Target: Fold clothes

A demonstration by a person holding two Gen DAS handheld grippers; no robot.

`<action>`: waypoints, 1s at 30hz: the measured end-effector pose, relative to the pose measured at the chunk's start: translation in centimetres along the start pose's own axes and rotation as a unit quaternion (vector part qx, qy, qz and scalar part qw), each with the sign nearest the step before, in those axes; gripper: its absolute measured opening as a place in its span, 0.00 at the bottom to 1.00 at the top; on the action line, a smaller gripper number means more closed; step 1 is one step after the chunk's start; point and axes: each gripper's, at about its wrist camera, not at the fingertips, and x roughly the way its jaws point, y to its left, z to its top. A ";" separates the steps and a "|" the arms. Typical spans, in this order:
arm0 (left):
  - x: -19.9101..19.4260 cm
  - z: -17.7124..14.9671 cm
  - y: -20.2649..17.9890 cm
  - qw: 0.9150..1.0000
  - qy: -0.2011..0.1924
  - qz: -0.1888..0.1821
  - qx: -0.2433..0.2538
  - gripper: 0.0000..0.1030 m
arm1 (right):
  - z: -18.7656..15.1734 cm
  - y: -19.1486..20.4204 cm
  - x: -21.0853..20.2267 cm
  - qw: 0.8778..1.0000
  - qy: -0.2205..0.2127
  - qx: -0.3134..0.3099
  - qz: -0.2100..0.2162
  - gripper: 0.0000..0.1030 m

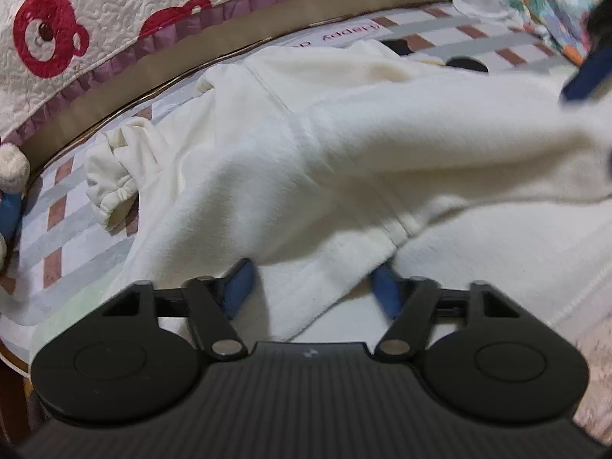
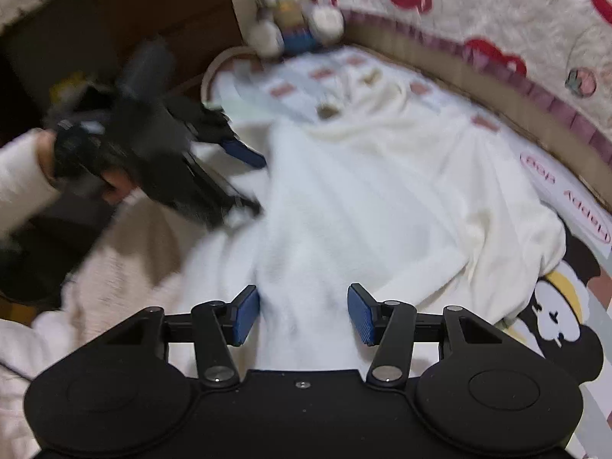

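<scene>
Here the white garment (image 1: pixel 306 141) lies spread over the checked sheet (image 1: pixel 57 229), filling the middle of both views. The left gripper (image 1: pixel 311 279) has its jaws spread, with a fold of cloth draped between them, probably for lifting. The right gripper (image 2: pixel 304 313) is also spread wide over the cloth, pinching nothing.

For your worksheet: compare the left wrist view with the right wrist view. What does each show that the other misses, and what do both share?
Left wrist only: an elastic cuff lying on the checked sheet, and a whole red bear print.
Right wrist only: a plush toy, the person's hand holding the left gripper, and a panda print.
Both: the white garment, the quilted wall.
</scene>
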 end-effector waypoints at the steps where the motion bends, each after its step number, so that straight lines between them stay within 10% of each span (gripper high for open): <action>1: -0.8 0.0 0.4 1.000 -0.014 -0.003 -0.006 0.02 | 0.3 0.0 1.2 1.000 0.013 -0.003 -0.001 0.46; 2: -1.7 0.0 0.9 0.999 -0.028 -0.009 -0.013 0.02 | 0.2 -0.4 0.8 1.000 0.010 0.009 0.025 0.20; 3: -3.1 0.0 1.3 0.999 -0.040 -0.019 -0.018 0.02 | 0.1 -0.7 0.3 0.998 0.006 0.020 0.052 0.15; 9: -9.4 -1.2 1.6 0.989 -0.043 -0.132 0.047 0.09 | -1.4 -3.4 -3.7 0.982 -0.018 0.081 0.168 0.07; 12: -6.9 -1.8 1.4 0.991 0.049 -0.116 0.055 0.28 | -2.5 -6.8 -4.8 0.974 -0.055 0.151 0.163 0.12; 16: -6.4 0.6 5.3 0.989 0.023 -0.141 -0.030 0.38 | -3.4 -13.9 -9.8 0.912 -0.194 0.278 0.231 0.50; 18: -6.8 2.4 7.5 0.984 -0.015 -0.163 -0.067 0.50 | -3.1 -16.0 -11.6 0.909 -0.207 0.300 0.200 0.49; 23: -3.2 7.2 13.6 0.984 -0.053 -0.114 -0.123 0.61 | 0.7 -20.6 -11.0 0.957 -0.084 0.270 -0.060 0.50; 30: 11.6 9.2 21.3 0.973 -0.017 -0.013 -0.229 0.63 | -1.5 -25.4 -0.1 0.961 -0.041 0.245 -0.120 0.49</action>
